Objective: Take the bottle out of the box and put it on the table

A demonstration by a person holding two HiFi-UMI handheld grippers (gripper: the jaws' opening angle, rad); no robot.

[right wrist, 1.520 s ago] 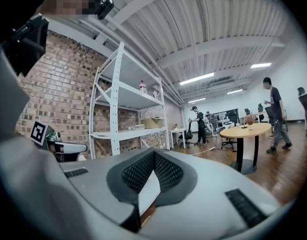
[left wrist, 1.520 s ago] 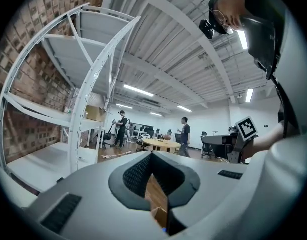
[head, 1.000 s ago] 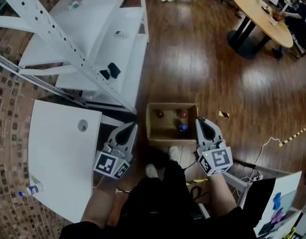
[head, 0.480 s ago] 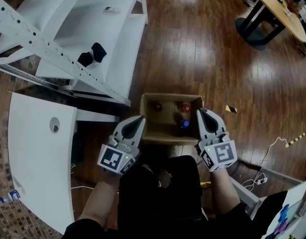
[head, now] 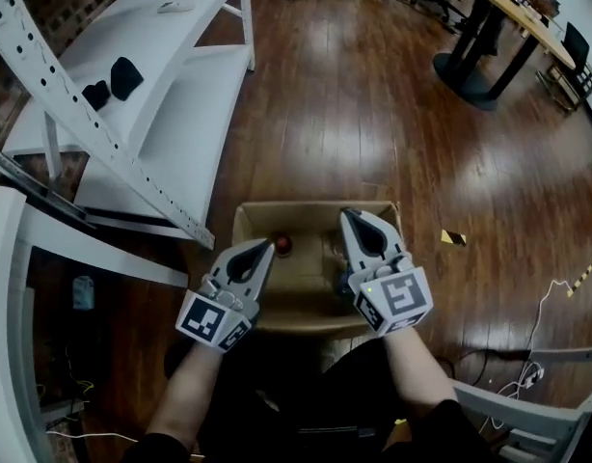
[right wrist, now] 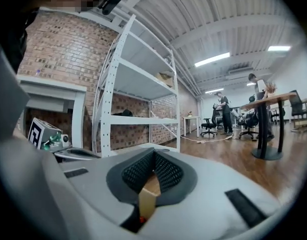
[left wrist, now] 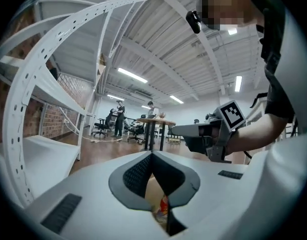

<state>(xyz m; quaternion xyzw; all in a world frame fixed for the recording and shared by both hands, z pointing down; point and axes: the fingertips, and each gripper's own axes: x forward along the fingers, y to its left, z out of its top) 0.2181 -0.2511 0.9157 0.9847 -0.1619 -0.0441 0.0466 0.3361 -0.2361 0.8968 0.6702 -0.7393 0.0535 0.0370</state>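
Hanging over the open cardboard box [head: 310,204], both claws are pressed together at the tips and pinch nothing. The left claw [head: 262,247] reaches in over the box's left wall, its tip just beside a red-capped bottle [head: 283,244] standing inside. The right claw [head: 346,214] lies over the box's right half, its tip close to the far rim. Between the two claws the middle of the box is uncovered. Beyond the far rim the wooden floor [head: 373,114] runs wide and bare. On the left, a leg of the white shelving rack [head: 132,152] comes down near the box's far left corner. The white bench [head: 1,355] shows only as a strip at the left edge, well apart from the box. A small yellow scrap [head: 453,237] lies on the floor to the right, and a round table [head: 498,17] stands far off. The head view gives this layout but none of the room's height. The left gripper view looks along closed jaws at the ceiling, distant people [left wrist: 118,116] and the right claw [left wrist: 176,129] alongside. In the slot under its tips it shows cardboard and a bit of red label. The right gripper view adds a brick wall [right wrist: 58,54] behind the rack and the left claw's marker cube [right wrist: 37,131].
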